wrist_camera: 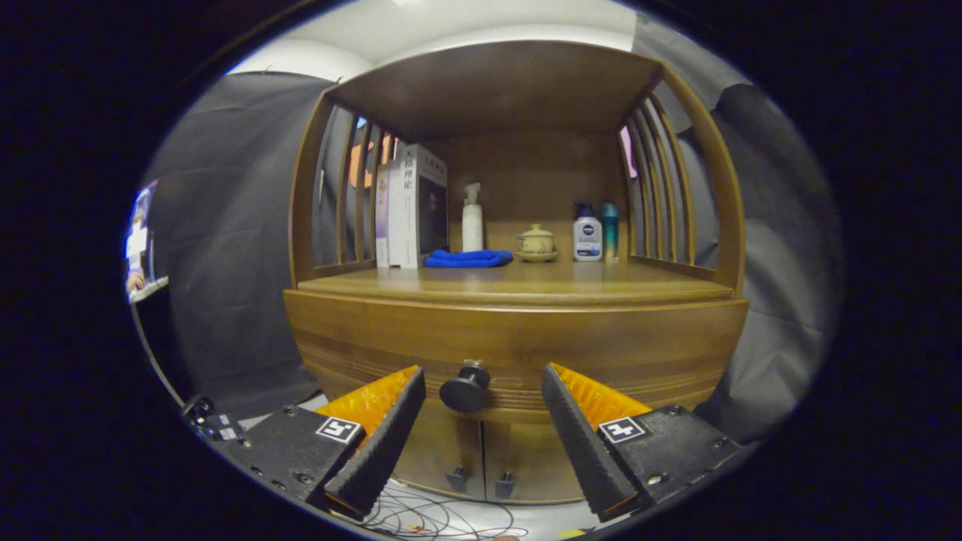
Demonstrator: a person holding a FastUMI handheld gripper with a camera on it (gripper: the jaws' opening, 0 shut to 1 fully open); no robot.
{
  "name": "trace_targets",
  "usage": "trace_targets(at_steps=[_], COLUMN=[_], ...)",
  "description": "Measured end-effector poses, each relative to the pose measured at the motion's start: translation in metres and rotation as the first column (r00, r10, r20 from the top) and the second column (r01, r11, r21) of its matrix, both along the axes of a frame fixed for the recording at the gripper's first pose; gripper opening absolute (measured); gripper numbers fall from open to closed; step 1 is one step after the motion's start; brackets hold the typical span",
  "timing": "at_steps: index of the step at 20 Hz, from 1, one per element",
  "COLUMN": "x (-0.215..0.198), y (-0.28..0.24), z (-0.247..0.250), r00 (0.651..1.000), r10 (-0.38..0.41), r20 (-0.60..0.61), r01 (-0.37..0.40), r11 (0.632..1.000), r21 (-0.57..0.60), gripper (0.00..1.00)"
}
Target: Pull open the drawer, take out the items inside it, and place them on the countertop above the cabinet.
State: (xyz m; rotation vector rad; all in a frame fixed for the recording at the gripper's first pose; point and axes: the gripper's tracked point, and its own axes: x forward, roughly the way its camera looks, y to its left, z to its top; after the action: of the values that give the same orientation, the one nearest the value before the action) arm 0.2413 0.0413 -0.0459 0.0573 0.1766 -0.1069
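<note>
Facing a brown wooden cabinet [518,338] with slatted sides, set against dark grey cloth booth walls [225,248]; white ceiling above. Its countertop [526,284] holds, along the back, upright white books [412,207], a folded blue cloth [467,258], a white pump bottle [472,219], a small lidded ceramic cup on a saucer [536,242], a white-and-blue lotion bottle [587,233] and a slim teal bottle [610,231]. Below the countertop, the curved wooden drawer front [646,346] sits closed. Two lower cabinet doors [481,451] are closed; thin cables [443,518] lie on the floor. Gripper [481,398] fingers spread wide, holding nothing; the round black drawer knob [465,389] lies between them, untouched.
</note>
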Motion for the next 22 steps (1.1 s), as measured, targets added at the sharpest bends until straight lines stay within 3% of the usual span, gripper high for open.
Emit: trace_targets(at_steps=[3, 8, 12, 13, 22], x=[0.008, 0.027, 0.033, 0.033, 0.030], y=[0.011, 0.015, 0.007, 0.009, 0.010], z=[-0.009, -0.017, -0.025, -0.025, -0.028], r00=[1.000, 0.998, 0.996, 0.995, 0.991], r10=[0.002, -0.006, -0.050, -0.061, -0.083], r20=[-0.023, -0.059, -0.074, -0.074, -0.101], r01=[-0.003, 0.003, 0.046, 0.058, 0.078], r11=[1.000, 0.998, 0.997, 0.997, 0.996], r21=[-0.021, -0.058, -0.056, -0.045, -0.050], gripper=[1.00, 0.85, 0.63, 0.49, 0.39])
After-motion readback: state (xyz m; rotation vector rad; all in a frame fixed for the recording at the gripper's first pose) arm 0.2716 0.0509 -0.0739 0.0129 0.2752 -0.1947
